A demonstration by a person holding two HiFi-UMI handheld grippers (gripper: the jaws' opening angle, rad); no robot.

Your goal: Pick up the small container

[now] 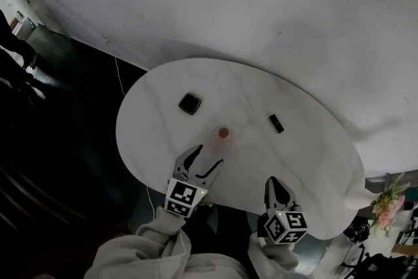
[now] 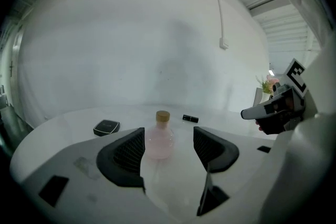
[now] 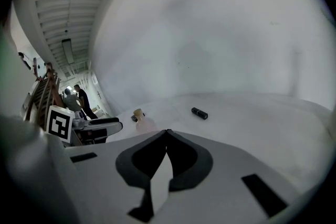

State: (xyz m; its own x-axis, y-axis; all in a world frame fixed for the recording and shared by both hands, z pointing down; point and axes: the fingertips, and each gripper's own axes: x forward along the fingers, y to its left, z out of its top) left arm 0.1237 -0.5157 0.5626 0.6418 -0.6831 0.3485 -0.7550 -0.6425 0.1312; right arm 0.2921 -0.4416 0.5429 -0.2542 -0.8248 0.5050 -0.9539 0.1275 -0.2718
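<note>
Small container [image 2: 159, 141], rounded translucent pink, stands just ahead of released left gripper [image 1: 208, 157]; right gripper [image 3: 167, 131] clenched.

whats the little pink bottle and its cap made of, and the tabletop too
The small bottle: looks like translucent pink glass or plastic, since light passes through its frosted body. Its cap: tan and matte, perhaps cork or wood. The table: white with faint grey veins, marble-like stone or laminate.

My left gripper [image 1: 204, 161] and right gripper [image 1: 274, 186] match: white bodies; black ribbed jaws; each carries a cube [image 1: 183, 198] of black-and-white square markers; pale grey sleeves [image 1: 147, 246] cover my arms.
</note>
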